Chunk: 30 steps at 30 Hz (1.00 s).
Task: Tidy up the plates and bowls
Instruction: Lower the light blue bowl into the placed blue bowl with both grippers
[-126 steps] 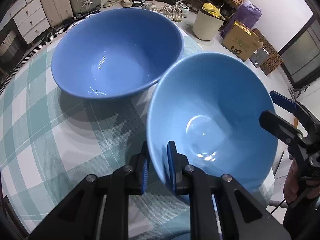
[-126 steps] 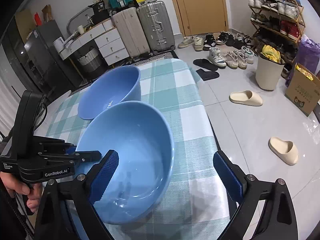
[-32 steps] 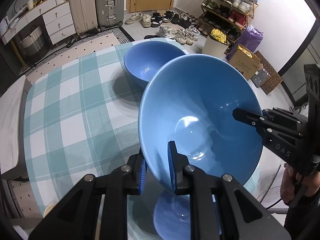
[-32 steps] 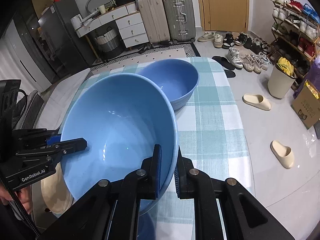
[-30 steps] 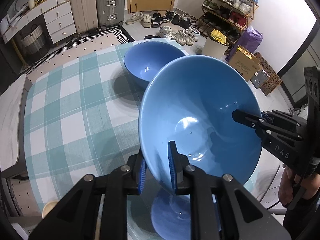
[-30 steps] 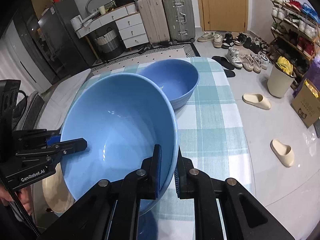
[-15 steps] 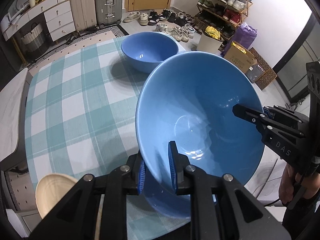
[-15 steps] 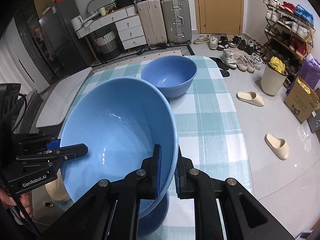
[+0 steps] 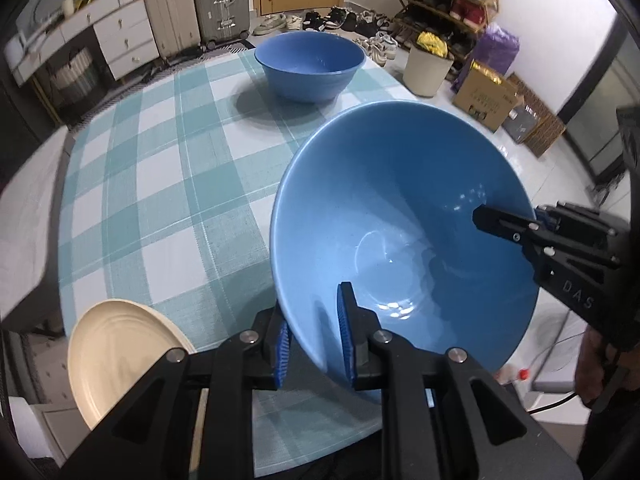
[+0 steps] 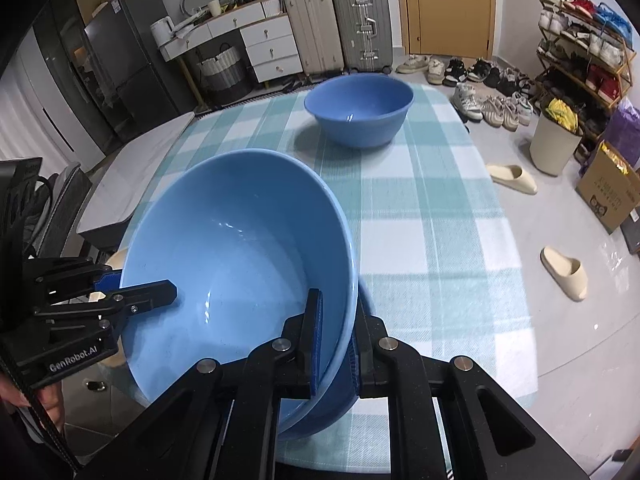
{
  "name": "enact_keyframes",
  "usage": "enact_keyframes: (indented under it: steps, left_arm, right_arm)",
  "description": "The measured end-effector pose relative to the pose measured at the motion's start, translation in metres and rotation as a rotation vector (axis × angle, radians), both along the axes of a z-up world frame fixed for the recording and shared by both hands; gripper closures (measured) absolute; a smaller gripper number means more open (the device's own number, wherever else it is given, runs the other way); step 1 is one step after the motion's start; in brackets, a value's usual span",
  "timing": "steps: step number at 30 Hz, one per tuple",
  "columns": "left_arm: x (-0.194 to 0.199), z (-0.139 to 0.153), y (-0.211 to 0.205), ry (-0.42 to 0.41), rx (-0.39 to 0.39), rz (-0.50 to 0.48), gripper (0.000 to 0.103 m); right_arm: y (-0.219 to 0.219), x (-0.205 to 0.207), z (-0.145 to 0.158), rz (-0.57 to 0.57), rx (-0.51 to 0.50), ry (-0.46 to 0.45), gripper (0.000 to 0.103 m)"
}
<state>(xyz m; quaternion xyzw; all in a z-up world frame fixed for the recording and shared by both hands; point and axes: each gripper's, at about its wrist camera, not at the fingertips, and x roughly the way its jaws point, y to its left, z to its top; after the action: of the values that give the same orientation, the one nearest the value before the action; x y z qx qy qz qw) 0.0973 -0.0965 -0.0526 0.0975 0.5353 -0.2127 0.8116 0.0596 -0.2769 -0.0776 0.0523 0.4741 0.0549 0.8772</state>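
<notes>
Both grippers hold one large light-blue bowl (image 9: 404, 236) by opposite rims, lifted over the near end of the checked table (image 9: 160, 184). My left gripper (image 9: 314, 338) is shut on its near rim. My right gripper (image 10: 334, 340) is shut on the rim at the other side; the bowl (image 10: 240, 256) fills the lower left of the right wrist view. A second, darker blue bowl (image 9: 310, 65) stands upright at the table's far end, also in the right wrist view (image 10: 360, 110). A cream plate (image 9: 120, 356) lies at the near left, beside the table edge.
Suitcases (image 10: 340, 24) and white drawers (image 10: 272, 48) stand beyond the table. Shoes, a shoe rack (image 10: 584, 48), a waste bin (image 10: 554, 146), a cardboard box (image 10: 608, 192) and slippers (image 10: 564, 268) lie on the floor to the right. A grey bench (image 10: 132, 188) flanks the left.
Both grippers have drawn the light-blue bowl back toward the near end of the table, away from the dark bowl. The cream plate has come further into view at lower left.
</notes>
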Motion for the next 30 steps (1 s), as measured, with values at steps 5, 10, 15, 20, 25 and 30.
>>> enact_keyframes:
  steps: [5,10,15,20,25,30]
  left_arm:
    - [-0.002,-0.014,-0.001,0.015,0.030,-0.007,0.082]
    - [-0.005,-0.027,-0.005,0.023,0.059,-0.014,0.082]
    - [-0.010,-0.036,-0.011,0.015,0.109,-0.027,0.081]
    - [-0.011,-0.044,-0.014,0.023,0.121,-0.042,0.081]
    - [-0.010,-0.050,-0.014,0.022,0.126,-0.036,0.081]
    - [-0.008,-0.054,-0.014,0.029,0.119,-0.034,0.081]
  right_arm:
    - [0.001,-0.003,-0.014,-0.004,0.011,0.012,0.092]
    - [0.000,-0.004,-0.022,-0.008,0.000,0.016,0.092]
    - [0.000,-0.008,-0.026,-0.005,-0.011,0.016,0.092]
    - [-0.001,-0.008,-0.029,-0.007,-0.026,0.017,0.092]
    - [0.001,-0.008,-0.031,-0.003,-0.035,0.019,0.091]
    - [0.001,-0.008,-0.033,0.000,-0.039,0.018,0.091]
